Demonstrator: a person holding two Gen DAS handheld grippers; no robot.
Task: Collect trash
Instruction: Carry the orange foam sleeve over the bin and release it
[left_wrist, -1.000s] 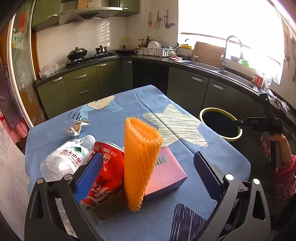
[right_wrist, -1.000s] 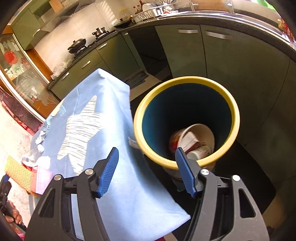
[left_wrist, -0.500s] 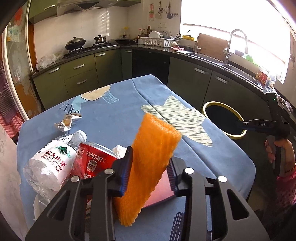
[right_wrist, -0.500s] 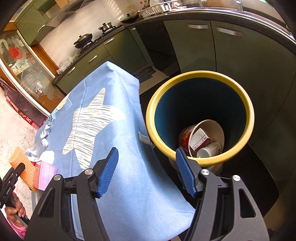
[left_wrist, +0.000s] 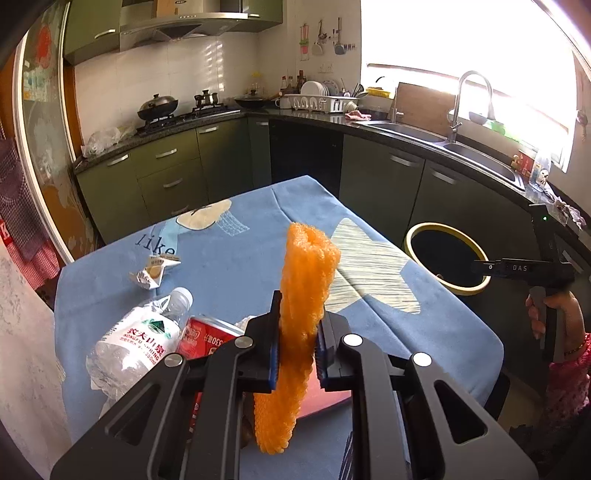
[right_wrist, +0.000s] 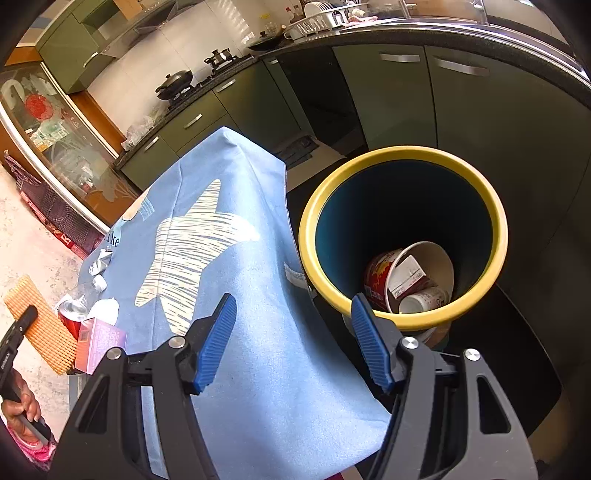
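Observation:
My left gripper is shut on an orange foam net sleeve and holds it upright above the table's near edge. Below it lie a red soda can, a crushed water bottle and a pink box. A crumpled wrapper lies farther back. My right gripper is open and empty, hovering between the table edge and the yellow-rimmed bin. The bin holds a paper bowl, a small carton and a cup. The sleeve also shows in the right wrist view.
The table has a blue cloth with a star print. The bin stands on the floor to the table's right, in front of dark green cabinets. A sink and stove counter run along the back.
My left gripper closed on the orange sleeve and lifted it off the table. My right gripper moved back a little from the bin toward the table, still open.

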